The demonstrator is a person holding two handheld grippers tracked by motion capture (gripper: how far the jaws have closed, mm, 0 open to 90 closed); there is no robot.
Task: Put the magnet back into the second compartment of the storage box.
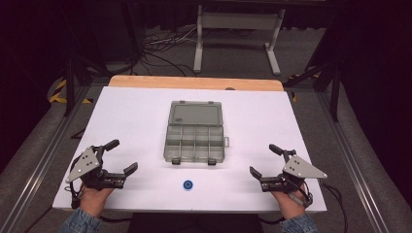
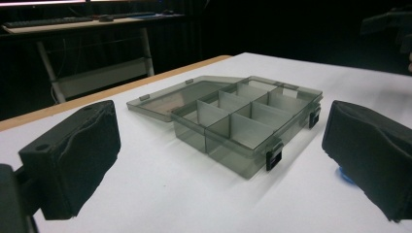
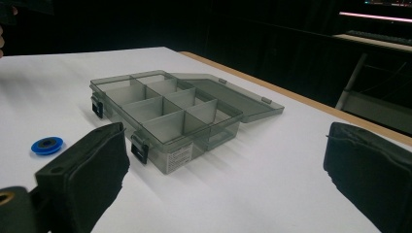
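One small blue disc [image 1: 187, 184] lies on the white table [image 1: 126, 116] just in front of the open compartment box [image 1: 195, 142], between the two grippers and apart from both. Every compartment of the box looks empty and its lid lies flat behind it, so I judge nothing has been picked up or placed. The left gripper [image 1: 122, 156] and right gripper [image 1: 262, 160] both rest at the near edge with jaws spread wide, holding nothing.

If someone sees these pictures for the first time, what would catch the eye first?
Probably the grey compartment box in the middle of the white table, its lid folded open toward the far side. Next, the small blue ring lying just before it, with the left gripper and right gripper open on either side.
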